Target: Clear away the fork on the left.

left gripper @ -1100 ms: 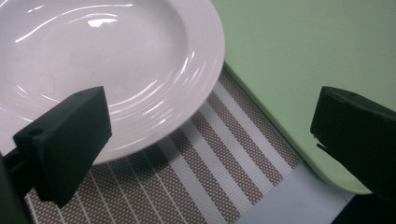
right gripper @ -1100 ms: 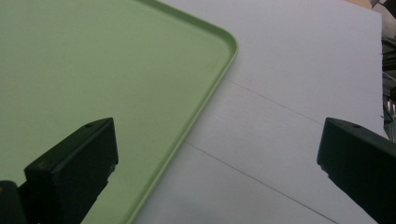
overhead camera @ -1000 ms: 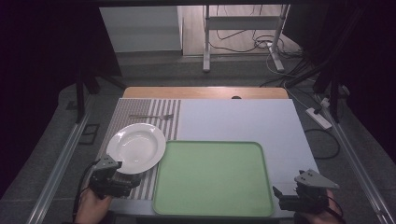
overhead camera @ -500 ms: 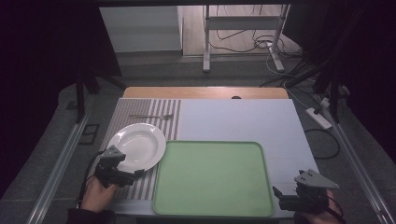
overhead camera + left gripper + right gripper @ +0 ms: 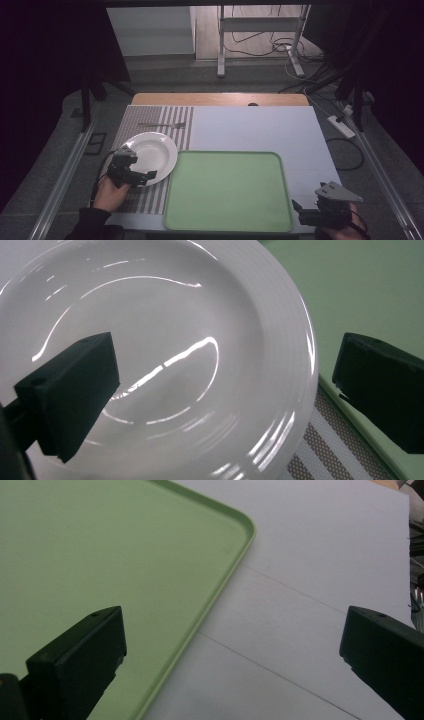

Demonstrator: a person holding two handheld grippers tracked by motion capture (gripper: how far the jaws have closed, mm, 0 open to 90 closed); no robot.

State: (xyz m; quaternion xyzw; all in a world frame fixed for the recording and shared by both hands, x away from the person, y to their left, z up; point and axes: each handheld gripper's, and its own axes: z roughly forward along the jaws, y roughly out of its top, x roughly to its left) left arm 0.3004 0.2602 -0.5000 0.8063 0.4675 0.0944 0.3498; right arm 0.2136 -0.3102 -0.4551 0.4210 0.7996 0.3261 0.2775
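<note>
A white plate [image 5: 152, 152] lies on a striped placemat [image 5: 150, 125] at the table's left. My left gripper [image 5: 145, 176] is open at the plate's near rim, one jaw over the plate [image 5: 165, 350] and the other out past its edge, nothing clamped. A green tray [image 5: 227, 190] sits in the near middle, its corner [image 5: 220, 535] seen in the right gripper view. My right gripper [image 5: 299, 211] hovers open at the tray's near right corner, above white tabletop [image 5: 310, 630], holding nothing.
A fork [image 5: 162, 124] lies on the placemat behind the plate. The wooden table edge [image 5: 220, 99] runs along the back. A power strip [image 5: 341, 126] and cables lie on the floor to the right. White table surface [image 5: 255, 127] stretches behind the tray.
My left gripper has moved forward and right from the table's near-left edge up to the plate's near rim. The right gripper has stayed in place.
</note>
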